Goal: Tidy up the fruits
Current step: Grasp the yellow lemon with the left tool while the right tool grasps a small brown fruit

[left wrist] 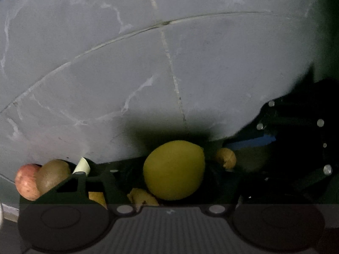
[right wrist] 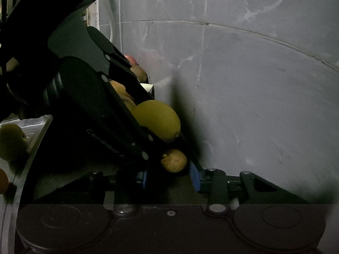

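Fingers [right wrist: 193,174] apart around small fruit [right wrist: 174,160] (untouched)

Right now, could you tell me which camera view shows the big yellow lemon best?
The left wrist view: the lemon sits near the centre, nearly its whole outline showing. In the right wrist view the lemon appears smaller, its left side hidden behind the left gripper, whose dark body crosses in front.

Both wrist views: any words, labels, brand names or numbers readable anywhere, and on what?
No text can be read in either view.
Embossed lettering runs along the left hand-held gripper body in the right wrist view: too dark and blurred to read.
The lemon, the other fruits and the grey wall show no lettering.
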A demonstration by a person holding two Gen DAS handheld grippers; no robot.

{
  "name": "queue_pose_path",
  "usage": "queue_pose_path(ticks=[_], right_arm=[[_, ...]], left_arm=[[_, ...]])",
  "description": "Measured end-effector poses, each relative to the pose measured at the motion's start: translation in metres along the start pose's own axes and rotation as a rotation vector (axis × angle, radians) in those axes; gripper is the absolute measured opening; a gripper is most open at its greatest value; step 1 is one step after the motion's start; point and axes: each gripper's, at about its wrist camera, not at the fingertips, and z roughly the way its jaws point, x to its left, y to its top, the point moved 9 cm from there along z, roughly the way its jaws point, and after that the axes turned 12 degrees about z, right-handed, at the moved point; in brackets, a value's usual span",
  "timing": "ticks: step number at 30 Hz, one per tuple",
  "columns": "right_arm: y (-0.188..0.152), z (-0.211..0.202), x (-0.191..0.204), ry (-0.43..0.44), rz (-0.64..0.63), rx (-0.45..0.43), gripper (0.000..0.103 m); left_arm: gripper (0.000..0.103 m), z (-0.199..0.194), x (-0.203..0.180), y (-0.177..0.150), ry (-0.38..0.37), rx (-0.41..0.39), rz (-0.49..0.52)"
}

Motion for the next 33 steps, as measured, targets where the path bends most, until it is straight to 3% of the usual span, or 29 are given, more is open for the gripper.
queue_pose_path(ticks=[3,8,13,25,26,28,33], right_arm=[[-0.002,-0.001,-0.002,0.003,0.0,-0.003,0.032],[-0.007,-0.005,-0.003,0.005,-0.001,-0.007,0.031],[-0.014,-0.015,-0.005,0.007,-0.012,-0.006,0.031],[-0.022,-0.054,-0.009,-0.004,-0.039,-0.033,0.031],[-0.022,-0.056,-0.008,-0.003,-0.043,-0.034,0.031],[-0.025,-0.064,-0.005,0.005,-0.051,-0.037,0.031],[-0.033,-0.083,0.007,0.035,-0.076,-0.04,0.031]], left_arm=[[0.063,0.003,0.001,-0.001,-0.024,-0.01,-0.023],[0.062,0.004,0.001,-0.007,-0.012,-0.025,-0.04],[0.062,-0.002,-0.005,-0.014,-0.001,-0.033,-0.121],[0.062,-0.051,-0.024,-0.043,0.028,-0.143,-0.534],[0.062,-0.049,-0.021,-0.031,0.028,-0.147,-0.561],[0.062,-0.057,-0.027,-0.038,0.033,-0.156,-0.616],[0.062,-0.094,-0.046,-0.056,0.07,-0.204,-0.748]])
